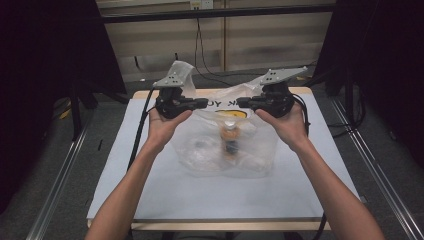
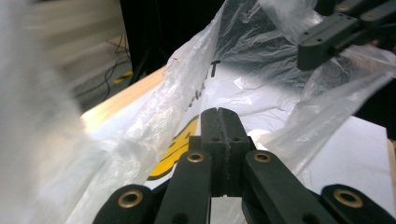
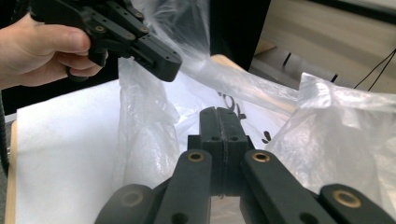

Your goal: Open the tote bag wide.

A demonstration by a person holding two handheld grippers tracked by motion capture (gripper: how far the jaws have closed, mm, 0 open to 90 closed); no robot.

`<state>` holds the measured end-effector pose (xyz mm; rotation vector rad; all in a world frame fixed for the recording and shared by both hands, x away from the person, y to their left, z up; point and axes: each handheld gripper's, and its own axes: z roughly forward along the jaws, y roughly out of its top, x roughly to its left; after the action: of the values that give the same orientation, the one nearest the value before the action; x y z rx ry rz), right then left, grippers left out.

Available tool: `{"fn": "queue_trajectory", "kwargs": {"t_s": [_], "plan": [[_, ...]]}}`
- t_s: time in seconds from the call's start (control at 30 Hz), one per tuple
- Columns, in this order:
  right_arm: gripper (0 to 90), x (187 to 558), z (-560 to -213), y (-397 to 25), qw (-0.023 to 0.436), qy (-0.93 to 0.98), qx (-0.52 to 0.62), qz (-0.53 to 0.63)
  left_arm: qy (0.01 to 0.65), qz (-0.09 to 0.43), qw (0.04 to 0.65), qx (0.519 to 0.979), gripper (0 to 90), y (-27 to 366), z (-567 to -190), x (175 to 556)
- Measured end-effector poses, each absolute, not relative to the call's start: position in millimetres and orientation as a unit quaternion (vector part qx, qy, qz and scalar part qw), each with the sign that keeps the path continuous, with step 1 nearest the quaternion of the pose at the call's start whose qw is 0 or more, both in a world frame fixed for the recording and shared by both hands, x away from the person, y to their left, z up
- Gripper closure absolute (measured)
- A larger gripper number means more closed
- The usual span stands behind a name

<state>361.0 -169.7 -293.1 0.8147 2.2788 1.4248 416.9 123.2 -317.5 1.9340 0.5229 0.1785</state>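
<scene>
Now, view by view.

High view, bag: a clear plastic bag (image 1: 225, 142) stands in the middle of the white table (image 1: 150, 190), its mouth held up between the two grippers.
High view, contents: a small bottle (image 1: 230, 139) with a pale cap lies inside the bag, with other clear items beside it that are too blurred to name.
High view, left gripper: the left gripper (image 1: 204, 103) is at the left top edge of the bag, held by the left hand (image 1: 165, 125).
High view, right gripper: the right gripper (image 1: 241, 103) is at the right top edge, held by the right hand (image 1: 285, 125); the two tips point toward each other, near but apart.

Left gripper view, jaws: pressed together with no gap; the bag film (image 2: 154, 121) lies around them, but whether film is pinched between them I cannot tell.
Left gripper view, print: black letters and a yellow mark (image 2: 175, 149) are on the film.
Left gripper view, other gripper: the right gripper (image 2: 313, 46) is at the upper right, against the film.

Right gripper view, jaws: also closed together, with film (image 3: 327, 135) on both sides; a pinch is not clear.
Right gripper view, other gripper: the left gripper (image 3: 163, 60) is at the upper left on the bag edge.
</scene>
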Motion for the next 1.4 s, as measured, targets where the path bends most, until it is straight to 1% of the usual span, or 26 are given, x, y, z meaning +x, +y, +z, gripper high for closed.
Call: {"fn": "queue_trajectory", "kwargs": {"t_s": [0.17,0.2,0.27,0.33,0.5,0.6,0.73,0.87,1.03,1.13,1.4], "plan": [[90.0,367,-313,-167,0.154,0.805,0.293,0.492,0.219,0.07,0.511,0.828,90.0,113,-334,426],[90.0,368,-317,-167,0.151,0.806,0.293,0.491,0.219,0.07,0.511,0.828,90.0,113,-334,426],[90.0,369,-327,-166,0.145,0.807,0.296,0.489,0.217,0.067,0.492,0.841,90.0,107,-342,426],[90.0,369,-337,-168,0.141,0.809,0.3,0.484,0.213,0.057,0.488,0.845,90.0,104,-348,426],[90.0,369,-354,-172,0.135,0.81,0.31,0.479,0.208,0.053,0.469,0.857,90.0,102,-360,424],[90.0,368,-361,-173,0.133,0.81,0.311,0.479,0.206,0.047,0.465,0.86,90.0,103,-367,422],[90.0,364,-373,-175,0.126,0.805,0.316,0.485,0.208,0.031,0.479,0.852,90.0,103,-383,417],[90.0,361,-385,-175,0.121,0.808,0.319,0.48,0.209,0.024,0.475,0.854,90.0,102,-394,415],[90.0,356,-397,-181,0.121,0.805,0.321,0.484,0.203,0.031,0.46,0.864,90.0,100,-404,412],[90.0,354,-409,-185,0.121,0.803,0.332,0.48,0.199,0.025,0.464,0.863,90.0,99,-416,410],[90.0,352,-442,-190,0.103,0.805,0.346,0.47,0.217,0.006,0.45,0.866,90.0,97,-442,412]]}}
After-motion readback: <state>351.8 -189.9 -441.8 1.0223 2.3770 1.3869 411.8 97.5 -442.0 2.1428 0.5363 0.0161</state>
